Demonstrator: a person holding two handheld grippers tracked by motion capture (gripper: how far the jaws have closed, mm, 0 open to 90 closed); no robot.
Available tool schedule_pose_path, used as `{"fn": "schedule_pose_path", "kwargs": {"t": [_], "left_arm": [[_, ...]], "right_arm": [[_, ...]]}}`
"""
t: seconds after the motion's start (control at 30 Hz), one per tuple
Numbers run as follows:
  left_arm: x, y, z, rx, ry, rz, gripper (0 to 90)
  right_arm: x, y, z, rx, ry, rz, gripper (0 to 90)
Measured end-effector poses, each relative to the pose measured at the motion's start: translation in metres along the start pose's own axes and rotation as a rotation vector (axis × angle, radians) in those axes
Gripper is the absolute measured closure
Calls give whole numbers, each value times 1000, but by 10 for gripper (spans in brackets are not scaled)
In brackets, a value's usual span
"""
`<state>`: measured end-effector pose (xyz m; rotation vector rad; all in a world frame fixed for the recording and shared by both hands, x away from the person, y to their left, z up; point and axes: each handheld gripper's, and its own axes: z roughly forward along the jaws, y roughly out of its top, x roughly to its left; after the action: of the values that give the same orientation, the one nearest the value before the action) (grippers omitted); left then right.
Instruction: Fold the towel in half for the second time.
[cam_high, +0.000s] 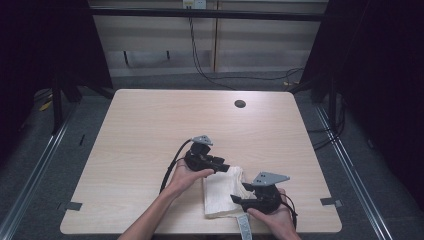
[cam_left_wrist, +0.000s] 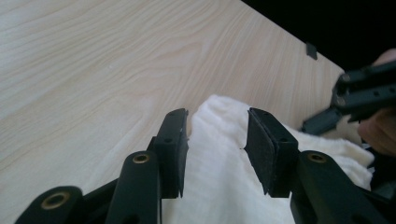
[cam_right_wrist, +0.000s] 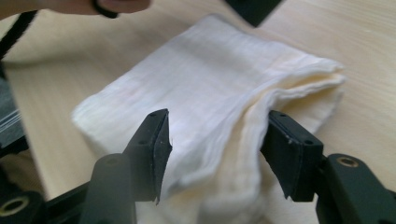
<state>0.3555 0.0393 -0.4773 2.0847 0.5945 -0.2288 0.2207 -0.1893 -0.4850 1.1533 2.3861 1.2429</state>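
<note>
The light wooden table (cam_high: 150, 130) carries a folded cream cloth (cam_high: 222, 192) near its front edge, right of centre. The left gripper (cam_high: 223, 167) sits at the cloth's upper left corner, its 2 jaws spread wide with the cloth's edge (cam_left_wrist: 219, 140) lying between them, not pinched. The right gripper (cam_high: 237, 199) rests at the cloth's right side, jaws equally wide apart, straddling a raised fold (cam_right_wrist: 233, 126) without clamping it.

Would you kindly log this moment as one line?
left gripper: open, astride cloth edge | right gripper: open, astride fold | folded cream-white cloth: flat on table
</note>
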Motion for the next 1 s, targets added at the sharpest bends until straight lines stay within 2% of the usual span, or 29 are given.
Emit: {"fn": "schedule_pose_path", "kwargs": {"t": [0.07, 0.13, 0.23, 0.27, 0.4, 0.5, 0.53, 0.63, 0.67, 0.9, 0.93, 0.97, 1.0], "left_arm": [[-1, -1, -3, 15, 3, 14, 591], [-2, -3, -6, 24, 10, 24, 594], [-2, -4, -9, 24, 10, 26, 586], [-1, -4, -11, 30, 21, 28, 582], [-1, -7, -19, 29, 48, 29, 556], [-2, -8, -24, 39, 59, 39, 531], [-6, -9, -29, 37, 85, 46, 515], [-9, -11, -35, 34, 93, 57, 498], [-14, -13, -41, 39, 107, 67, 479], [-23, -21, -58, 45, 120, 74, 421], [-24, -23, -65, 35, 124, 76, 404], [-24, -23, -65, 35, 124, 76, 395], [-26, -26, -75, 16, 131, 73, 387]], "right_arm": [[-6, 1, 2, 5, -21, 2, 453], [-11, 0, 4, 19, -73, -2, 474], [-17, -2, 4, 26, -77, 20, 492], [-21, -3, 3, 31, -99, 32, 495], [-25, -3, 0, 20, -119, 45, 499], [-26, -2, -3, 3, -118, 46, 494], [-27, 0, -8, -17, -110, 51, 478], [-29, 3, -13, -41, -107, 62, 462], [-30, 6, -19, -58, -100, 61, 448], [-31, 13, -30, -81, -85, 53, 418], [-32, 17, -35, -93, -85, 46, 412], [-32, 17, -35, -93, -85, 46, 412], [-34, 20, -41, -117, -86, 46, 402]]}}
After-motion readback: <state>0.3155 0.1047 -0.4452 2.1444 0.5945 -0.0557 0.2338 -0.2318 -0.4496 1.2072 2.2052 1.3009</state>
